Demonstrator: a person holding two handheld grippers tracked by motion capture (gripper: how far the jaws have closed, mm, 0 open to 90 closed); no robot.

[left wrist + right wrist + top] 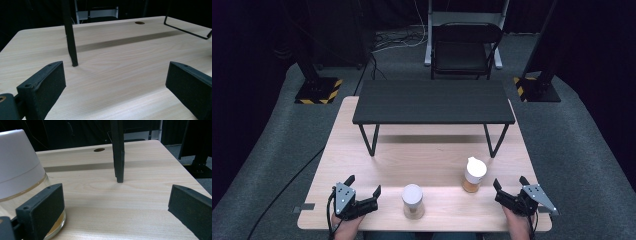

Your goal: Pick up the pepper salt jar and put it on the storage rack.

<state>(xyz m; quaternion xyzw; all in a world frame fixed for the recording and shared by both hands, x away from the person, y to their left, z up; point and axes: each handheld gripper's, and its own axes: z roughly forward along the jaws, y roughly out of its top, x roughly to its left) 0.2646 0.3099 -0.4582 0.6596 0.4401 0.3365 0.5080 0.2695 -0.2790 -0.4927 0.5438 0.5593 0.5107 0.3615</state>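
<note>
Two lidded jars stand near the desk's [362, 210] front edge: white-capped jar [412, 201] centre, spouted jar [474, 175] rightward. Left gripper [363, 189] and right gripper [510, 186] rest wide apart, empty; reaching seems next, the right needing to centre on its jar

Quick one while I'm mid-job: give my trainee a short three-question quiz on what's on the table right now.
1. True or false: the left gripper is shut on a container.
2. Which container stands nearer the right gripper: A, the white-lidded jar with amber contents, or B, the grey-lidded jar?
3. What stands on the wooden table behind both jars?

Key: 1 false, its jaws are open and hold nothing. 2 A. 3 a black shelf riser on thin legs.
</note>
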